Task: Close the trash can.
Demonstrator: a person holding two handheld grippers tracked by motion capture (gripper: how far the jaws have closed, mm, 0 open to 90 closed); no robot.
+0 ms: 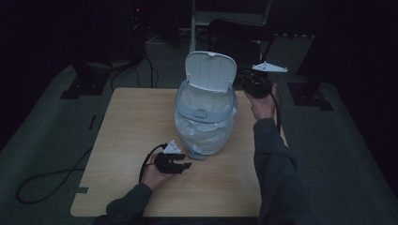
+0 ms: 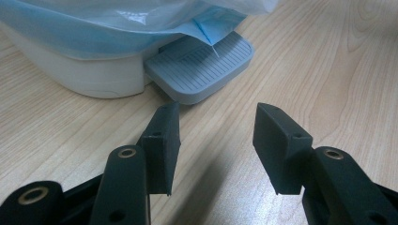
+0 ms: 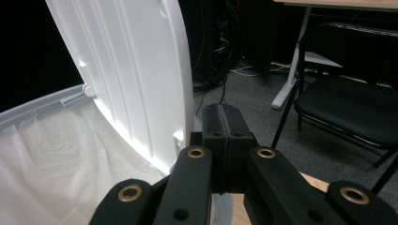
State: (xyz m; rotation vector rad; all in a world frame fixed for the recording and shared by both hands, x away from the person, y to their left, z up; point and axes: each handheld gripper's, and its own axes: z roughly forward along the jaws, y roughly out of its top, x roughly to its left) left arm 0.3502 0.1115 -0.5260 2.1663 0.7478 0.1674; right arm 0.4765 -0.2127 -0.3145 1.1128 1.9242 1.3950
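Observation:
A small white pedal bin (image 1: 205, 117) stands in the middle of the wooden table (image 1: 122, 136), lined with a pale plastic bag (image 1: 206, 133). Its white lid (image 1: 210, 71) is raised upright. The grey foot pedal (image 2: 199, 68) sticks out at the bin's base. My left gripper (image 2: 216, 136) rests low on the table just short of the pedal, open, with nothing between its jaws. My right gripper (image 3: 226, 136) is shut and empty, held up beside the right edge of the raised lid (image 3: 131, 70), above the bag-lined rim (image 3: 42, 105).
A dark folding chair (image 3: 347, 108) and a white table leg (image 3: 288, 84) stand on the grey floor beyond the table's far edge. Cables (image 1: 42, 180) trail on the floor at the left. Bare tabletop lies left and in front of the bin.

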